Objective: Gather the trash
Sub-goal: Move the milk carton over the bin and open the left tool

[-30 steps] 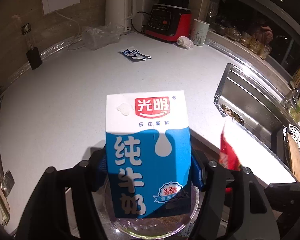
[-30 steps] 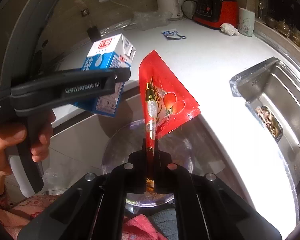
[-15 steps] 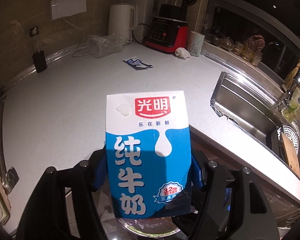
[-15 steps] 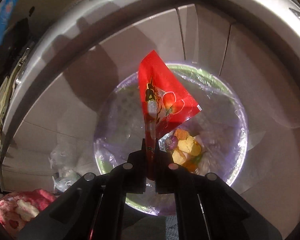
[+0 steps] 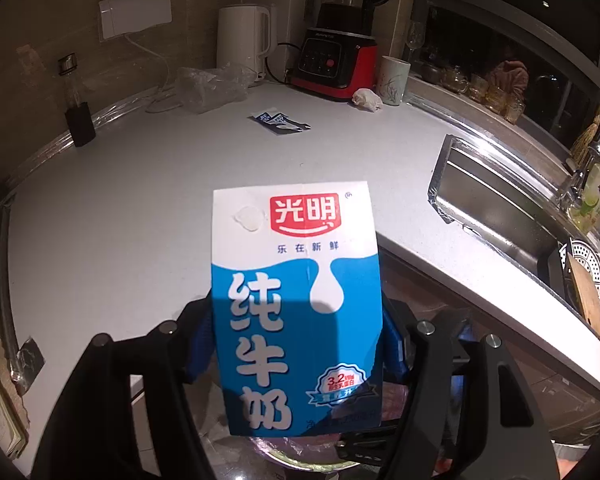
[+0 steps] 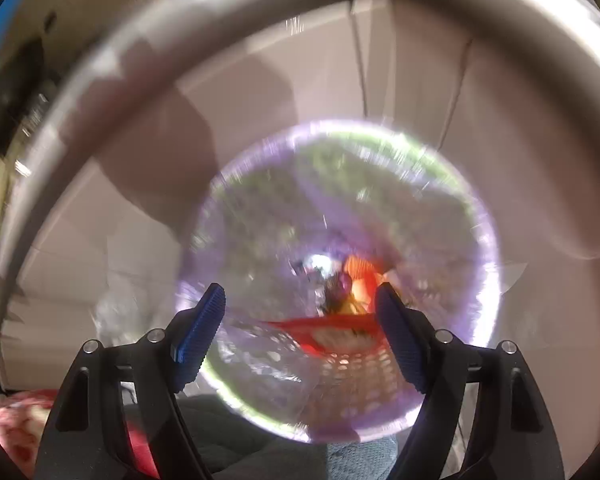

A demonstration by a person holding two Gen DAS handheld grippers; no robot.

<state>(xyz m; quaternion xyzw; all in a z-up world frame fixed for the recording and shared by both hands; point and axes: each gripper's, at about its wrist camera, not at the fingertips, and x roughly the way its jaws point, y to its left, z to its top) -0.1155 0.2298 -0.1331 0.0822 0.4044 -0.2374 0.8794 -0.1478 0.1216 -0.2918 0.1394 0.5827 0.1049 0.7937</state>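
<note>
Left claw [image 5: 296, 344] clamps the milk carton [image 5: 296, 304] by its sides, blue pads [image 5: 198, 344] pressed to it, carton upright over the tabletop [image 5: 140, 216] edge. Farther back on the tabletop: blue wrapper [image 5: 278, 122], crumpled tissue [image 5: 366, 100], clear plastic bag [image 5: 210, 88], kettle [image 5: 244, 40], blender [image 5: 336, 60], cup [image 5: 394, 80]; sink [image 5: 496, 208] at right. Right claw [image 6: 300, 320] gapes wide, holding nothing, above the lined trash bin [image 6: 484, 208]. Red snack bag [image 6: 332, 330] lies inside the bin, between the pads in view, blurred. Food scraps [image 6: 356, 280] deeper in.
</note>
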